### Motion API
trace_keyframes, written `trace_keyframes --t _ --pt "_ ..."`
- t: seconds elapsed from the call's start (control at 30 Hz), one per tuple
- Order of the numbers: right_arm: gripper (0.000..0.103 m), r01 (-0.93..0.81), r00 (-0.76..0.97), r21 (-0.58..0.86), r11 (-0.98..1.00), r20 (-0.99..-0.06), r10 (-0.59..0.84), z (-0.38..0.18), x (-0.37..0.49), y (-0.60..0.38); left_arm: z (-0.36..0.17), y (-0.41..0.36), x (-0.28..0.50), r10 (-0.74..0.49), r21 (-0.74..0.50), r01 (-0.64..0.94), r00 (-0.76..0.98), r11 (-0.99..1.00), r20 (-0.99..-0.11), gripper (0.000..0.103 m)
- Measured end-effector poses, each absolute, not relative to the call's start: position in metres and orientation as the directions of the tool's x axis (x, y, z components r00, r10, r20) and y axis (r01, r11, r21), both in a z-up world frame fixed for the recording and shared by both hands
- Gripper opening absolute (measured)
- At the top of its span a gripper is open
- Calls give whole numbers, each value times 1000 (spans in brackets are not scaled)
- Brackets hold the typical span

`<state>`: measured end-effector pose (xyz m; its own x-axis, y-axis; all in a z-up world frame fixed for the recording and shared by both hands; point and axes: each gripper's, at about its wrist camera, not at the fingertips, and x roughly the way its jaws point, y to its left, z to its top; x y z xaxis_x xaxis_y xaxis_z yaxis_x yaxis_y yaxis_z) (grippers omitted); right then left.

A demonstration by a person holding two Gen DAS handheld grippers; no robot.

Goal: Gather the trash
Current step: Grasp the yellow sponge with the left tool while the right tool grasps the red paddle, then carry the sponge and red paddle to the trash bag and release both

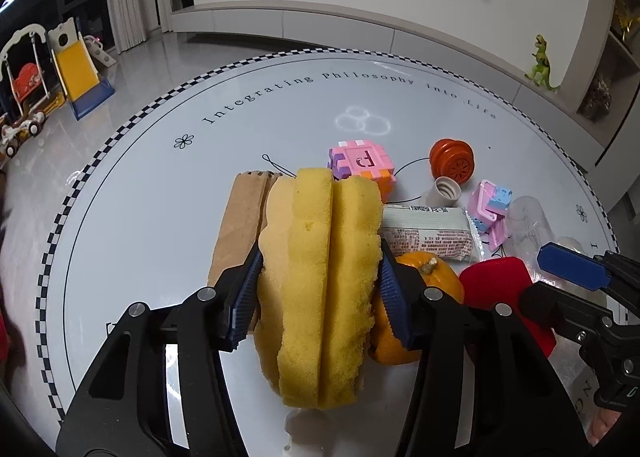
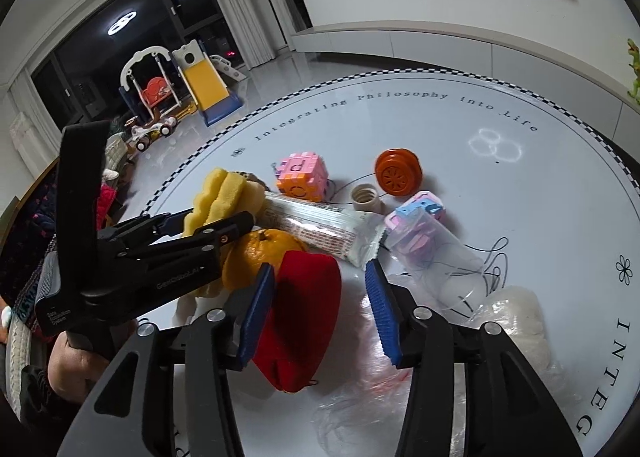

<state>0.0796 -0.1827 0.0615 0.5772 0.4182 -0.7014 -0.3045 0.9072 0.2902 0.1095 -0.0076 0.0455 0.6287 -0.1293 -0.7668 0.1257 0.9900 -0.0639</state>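
In the left wrist view the left gripper (image 1: 320,289) fills the lower centre of the frame, its blue pads pressed into both sides of a yellow sponge (image 1: 320,277) that is folded and squeezed between them. Behind the sponge at centre left a strip of brown cardboard (image 1: 240,225) lies flat on the round white table (image 1: 140,197). Just right of the sponge sits an orange (image 1: 424,277), partly hidden by the right-hand finger, and past it a red pouch (image 1: 500,281). A printed snack wrapper (image 1: 432,233) lies just beyond the orange, with a pink letter cube (image 1: 360,165), an orange yo-yo (image 1: 452,161), a white bottle cap (image 1: 444,189) and a pink and blue toy (image 1: 492,205) scattered further up the frame. In the right wrist view the right gripper (image 2: 320,309) sits at lower centre with its jaws wide apart and nothing between them; its left pad overlaps the red pouch (image 2: 304,313). A clear plastic cup (image 2: 432,253) lies on its side at centre right, over thin black string (image 2: 492,261), and a crumpled clear bag (image 2: 516,321) rests at lower right.
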Motion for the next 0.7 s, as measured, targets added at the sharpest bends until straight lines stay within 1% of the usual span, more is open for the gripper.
trace_keyframes --t 0.1,0.2,0.23,0.27,0.4,0.7 --pt "55 -329 554 276 903 -718 421 60 78 -174 44 0 108 -128 -77 109 627 991 -768 53" --pt "55 -328 532 259 909 -744 404 53 81 -165 43 -1 105 -123 -62 118 627 991 -769 53" --pt "50 -321 521 257 912 -756 396 49 84 -165 43 0 104 -123 -59 122 627 991 -769 53" --pt "37 -314 511 261 913 -764 395 46 85 -165 43 -1 103 -124 -57 126 626 990 -770 53" --pt "36 -296 513 308 904 -747 423 50 81 -172 49 2 96 -150 -83 135 625 987 -766 50" --pt "36 -340 579 299 892 -681 449 96 47 -171 83 15 57 -166 -105 131 664 986 -729 50"
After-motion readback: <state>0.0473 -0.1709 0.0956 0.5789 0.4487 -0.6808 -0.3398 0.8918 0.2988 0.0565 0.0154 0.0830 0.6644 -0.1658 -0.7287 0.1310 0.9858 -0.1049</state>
